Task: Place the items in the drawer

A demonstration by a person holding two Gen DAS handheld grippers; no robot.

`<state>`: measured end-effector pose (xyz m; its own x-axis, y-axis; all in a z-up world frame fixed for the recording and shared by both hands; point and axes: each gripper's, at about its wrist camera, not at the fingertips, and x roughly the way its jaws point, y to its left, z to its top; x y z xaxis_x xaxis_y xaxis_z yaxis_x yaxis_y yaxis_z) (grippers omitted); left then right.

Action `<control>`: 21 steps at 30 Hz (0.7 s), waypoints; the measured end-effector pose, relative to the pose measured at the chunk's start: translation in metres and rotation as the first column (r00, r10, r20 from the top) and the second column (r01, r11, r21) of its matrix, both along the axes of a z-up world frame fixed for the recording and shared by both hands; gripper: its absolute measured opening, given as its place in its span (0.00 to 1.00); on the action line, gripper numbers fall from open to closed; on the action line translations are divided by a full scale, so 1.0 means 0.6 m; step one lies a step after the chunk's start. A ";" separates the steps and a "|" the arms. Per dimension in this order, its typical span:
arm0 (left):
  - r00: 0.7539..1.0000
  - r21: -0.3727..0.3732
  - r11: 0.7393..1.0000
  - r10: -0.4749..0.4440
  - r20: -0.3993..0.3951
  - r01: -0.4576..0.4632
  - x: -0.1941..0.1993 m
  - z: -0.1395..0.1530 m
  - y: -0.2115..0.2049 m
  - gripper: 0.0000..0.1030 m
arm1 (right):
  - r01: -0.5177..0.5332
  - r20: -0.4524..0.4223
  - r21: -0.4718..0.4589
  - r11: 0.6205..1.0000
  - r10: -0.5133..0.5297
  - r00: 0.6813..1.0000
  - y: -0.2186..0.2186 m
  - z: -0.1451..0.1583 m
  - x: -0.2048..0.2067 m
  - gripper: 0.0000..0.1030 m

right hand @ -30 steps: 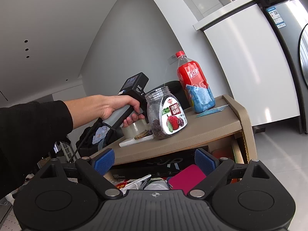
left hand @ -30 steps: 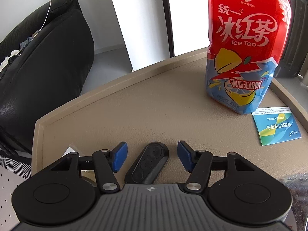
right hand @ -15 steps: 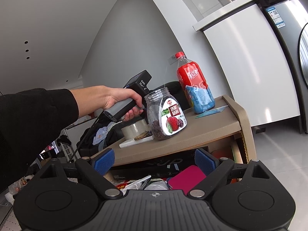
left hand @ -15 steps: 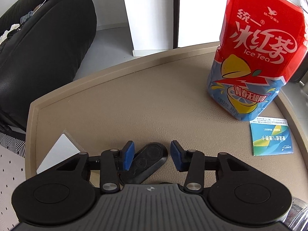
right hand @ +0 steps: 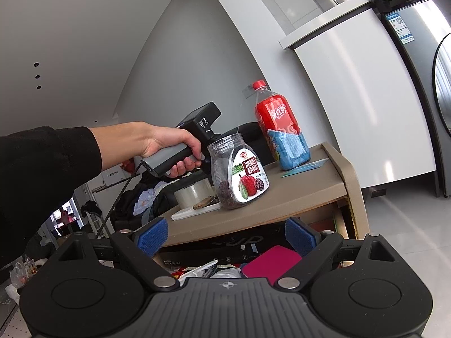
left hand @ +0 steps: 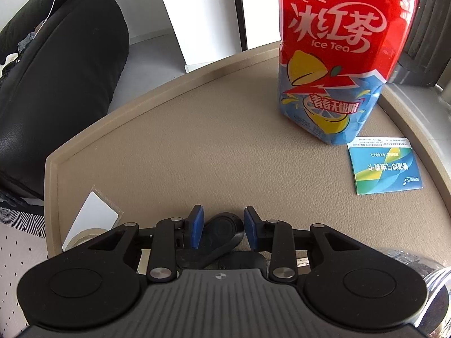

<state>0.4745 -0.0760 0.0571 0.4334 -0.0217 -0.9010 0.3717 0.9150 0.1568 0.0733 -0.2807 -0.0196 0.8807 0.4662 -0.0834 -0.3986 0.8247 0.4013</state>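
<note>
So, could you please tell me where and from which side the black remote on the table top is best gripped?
Grip the black remote across its narrow width, on the two long sides near the rounded end. It lies flat on the table top and is long and slim, so come from above and behind, along its length, as the left gripper does now, its jaws straddling it.

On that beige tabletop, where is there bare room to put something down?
The widest bare patch lies on the tabletop between the ice tea bottle, the white card and the left gripper. It is crowded around the tape roll and snack jar.
</note>
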 end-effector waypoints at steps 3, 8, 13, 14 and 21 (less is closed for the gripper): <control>1.000 0.007 1.000 -0.005 -0.004 0.005 -0.009 0.000 -0.002 0.35 | 0.000 -0.002 0.004 1.000 0.000 1.000 0.000 0.000 0.001 0.91; 0.999 0.009 0.999 0.038 0.018 -0.038 -0.017 -0.004 0.012 0.52 | -0.001 -0.006 0.006 1.000 0.001 1.000 0.000 0.000 0.000 0.91; 0.998 0.017 0.998 0.063 0.032 -0.063 -0.024 -0.005 0.033 0.53 | 0.002 -0.001 0.005 1.000 -0.002 1.000 -0.001 0.001 -0.001 0.91; 0.997 0.014 0.998 0.065 0.032 -0.066 -0.025 -0.005 0.037 0.54 | 0.002 -0.004 0.005 1.000 -0.002 1.000 -0.001 0.001 0.000 0.91; 0.995 -0.005 0.996 0.090 0.052 -0.090 -0.026 -0.011 0.060 0.55 | 0.003 -0.007 -0.002 1.000 -0.003 1.000 0.002 -0.002 0.000 0.91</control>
